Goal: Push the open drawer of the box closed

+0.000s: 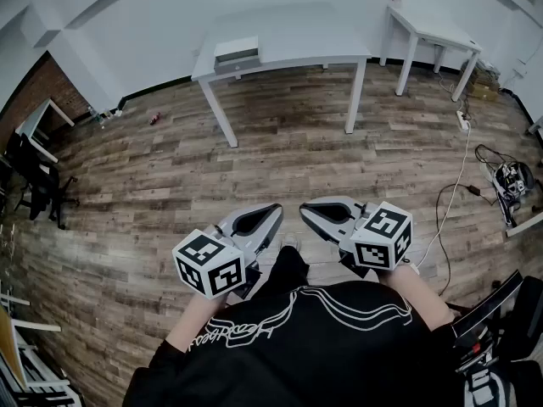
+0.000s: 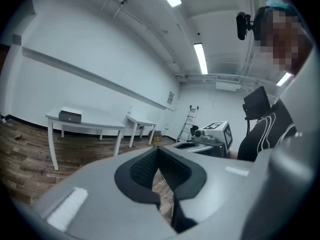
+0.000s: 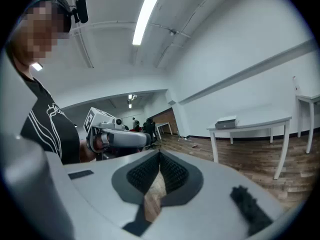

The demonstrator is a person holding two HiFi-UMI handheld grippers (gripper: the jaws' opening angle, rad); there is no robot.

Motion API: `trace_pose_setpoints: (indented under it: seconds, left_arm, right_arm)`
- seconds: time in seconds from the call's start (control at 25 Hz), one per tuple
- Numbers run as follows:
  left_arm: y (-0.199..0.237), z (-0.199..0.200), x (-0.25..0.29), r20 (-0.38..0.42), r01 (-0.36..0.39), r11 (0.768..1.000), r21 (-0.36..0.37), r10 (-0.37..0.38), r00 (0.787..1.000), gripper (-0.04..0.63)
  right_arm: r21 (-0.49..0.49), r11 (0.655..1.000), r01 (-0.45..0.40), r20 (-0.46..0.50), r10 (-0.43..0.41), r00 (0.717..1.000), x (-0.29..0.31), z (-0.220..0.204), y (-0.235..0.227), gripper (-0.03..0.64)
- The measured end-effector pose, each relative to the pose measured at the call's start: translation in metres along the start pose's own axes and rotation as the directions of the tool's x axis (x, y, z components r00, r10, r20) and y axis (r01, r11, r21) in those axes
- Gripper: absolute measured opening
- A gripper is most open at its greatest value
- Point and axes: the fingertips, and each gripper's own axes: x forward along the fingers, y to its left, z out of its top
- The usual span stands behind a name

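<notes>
The left hand-held gripper (image 1: 271, 214) and right hand-held gripper (image 1: 309, 212) were clenched empty, far from the small grey rectangular box (image 1: 237, 53) lying lengthwise along the white desk (image 1: 297, 39).

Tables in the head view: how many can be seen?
3: the middle table with the box, the right table, the left table at the edge. More may be hidden.

No legible text, number or brand found. Script print on black shirt (image 1: 339, 346): too warped to be read. Cubes on left gripper (image 1: 273, 210) and right gripper (image 1: 305, 210): square marker patterns only.
</notes>
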Motion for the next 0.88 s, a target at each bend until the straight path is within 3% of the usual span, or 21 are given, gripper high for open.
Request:
trace_pose_setpoints:
  seconds: [0.32, 0.64, 0.88]
  left_arm:
    - [0.144, 0.022, 0.067, -0.044, 0.012, 1.000, -0.012, -0.013, 0.999, 0.008]
    - [0.335, 0.073, 0.135, -0.070, -0.070, 0.995, -0.077, 0.065, 0.995, 0.008]
    - [0.426, 0.113, 0.169, -0.057, -0.084, 0.992, -0.093, 0.079, 0.995, 0.008]
  right_arm:
    - [0.043, 0.998, 0.045, -0.012, -0.044, 0.999, 0.089, 0.016, -0.132, 0.009]
    - [0.114, 0.991, 0.072, -0.038, -0.068, 0.997, 0.207, 0.059, -0.283, 0.009]
    - [0.092, 0.992, 0.083, -0.042, -0.080, 0.996, 0.264, 0.097, -0.351, 0.009]
